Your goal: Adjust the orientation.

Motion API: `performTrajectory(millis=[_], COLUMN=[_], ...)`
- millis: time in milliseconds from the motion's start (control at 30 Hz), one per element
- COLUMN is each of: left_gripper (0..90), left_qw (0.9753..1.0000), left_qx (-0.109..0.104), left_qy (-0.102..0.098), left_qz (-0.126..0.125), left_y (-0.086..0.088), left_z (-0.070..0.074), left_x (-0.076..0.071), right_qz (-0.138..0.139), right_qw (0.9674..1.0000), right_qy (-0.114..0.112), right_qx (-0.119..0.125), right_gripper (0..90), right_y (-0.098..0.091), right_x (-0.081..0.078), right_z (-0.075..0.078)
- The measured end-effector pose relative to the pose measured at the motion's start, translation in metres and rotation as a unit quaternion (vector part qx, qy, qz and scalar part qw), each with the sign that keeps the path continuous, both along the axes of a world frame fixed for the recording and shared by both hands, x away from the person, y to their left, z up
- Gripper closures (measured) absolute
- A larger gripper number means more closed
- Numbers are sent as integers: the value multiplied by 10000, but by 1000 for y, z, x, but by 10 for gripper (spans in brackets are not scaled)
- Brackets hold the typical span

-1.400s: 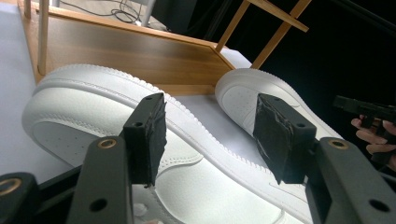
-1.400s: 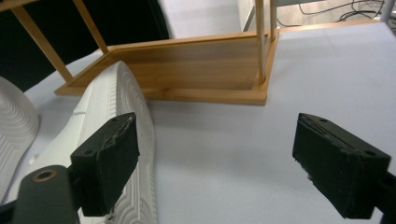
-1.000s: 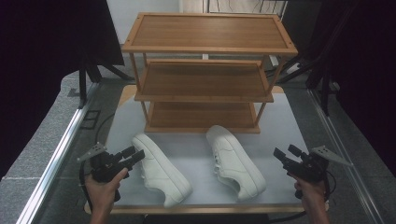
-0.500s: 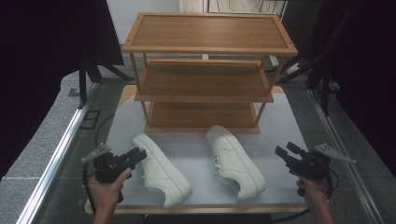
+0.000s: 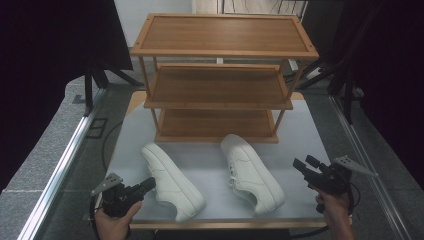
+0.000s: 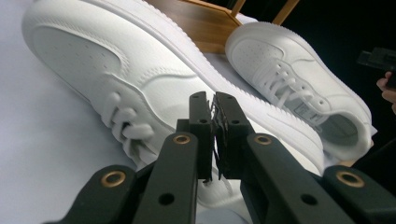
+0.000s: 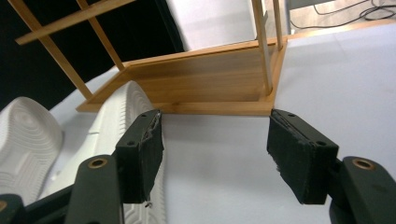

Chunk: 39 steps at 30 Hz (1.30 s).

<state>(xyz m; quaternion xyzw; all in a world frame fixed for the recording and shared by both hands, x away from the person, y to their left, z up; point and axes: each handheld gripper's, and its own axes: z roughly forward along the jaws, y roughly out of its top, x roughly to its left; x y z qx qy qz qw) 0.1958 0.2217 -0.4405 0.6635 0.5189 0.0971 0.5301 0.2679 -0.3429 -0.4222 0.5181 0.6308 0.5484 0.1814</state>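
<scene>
Two white sneakers lie on the white mat in front of a three-tier wooden shoe rack (image 5: 220, 85). The left shoe (image 5: 172, 182) (image 6: 116, 60) points its toe at the rack, as does the right shoe (image 5: 252, 172) (image 6: 289, 70) (image 7: 116, 116). My left gripper (image 5: 149, 185) (image 6: 214, 100) sits just left of the left shoe. Its jaws have just been closing and now stand shut with nothing between them. My right gripper (image 5: 306, 161) (image 7: 215, 140) hovers open to the right of the right shoe, aimed at the rack's bottom shelf (image 7: 201, 88).
The white mat (image 5: 210, 155) covers the table between the rack and the wooden front edge. Grey floor and a metal rail (image 5: 60, 170) run along the left. Dark stands flank the rack on both sides.
The left gripper's jaws closed from wide open to shut, and that hand slid toward the table's front edge. The right gripper and both shoes stayed where they were.
</scene>
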Motion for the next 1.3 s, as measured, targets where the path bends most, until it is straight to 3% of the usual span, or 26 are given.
performTrajectory(millis=[200, 367, 567, 733, 867, 1100, 1300], left_gripper=[863, 870, 873, 873, 872, 871, 869], left_qw=[10000, 9995, 9992, 9993, 9988, 9986, 9984], left_qx=[20, 91, 94, 135, 126, 132, 153], left_qy=[14, 162, 120, 178, 335, 279, 390], left_qz=[-76, -249, -370, -297, -330, -419, -376], left_y=[-7, -19, -26, -24, -25, -31, -24], left_z=[-6, -16, -12, -17, -26, -20, -28], left_x=[-13, -18, -19, -27, -31, -26, -35], right_qz=[-12, -82, -41, -34, -95, 14, 2], right_qw=[9999, 9999, 10000, 10000, 9999, 9999, 9999], right_qy=[-114, -7, 37, 47, 107, 121, 150], right_qx=[76, 78, 74, 54, 65, -11, -31], right_gripper=[358, 356, 355, 355, 355, 354, 353], right_y=[2, 0, 3, 3, 5, 13, 12], right_x=[-5, -4, -3, -3, -2, 0, 0], right_z=[2, -2, -4, -4, -6, -7, -9])
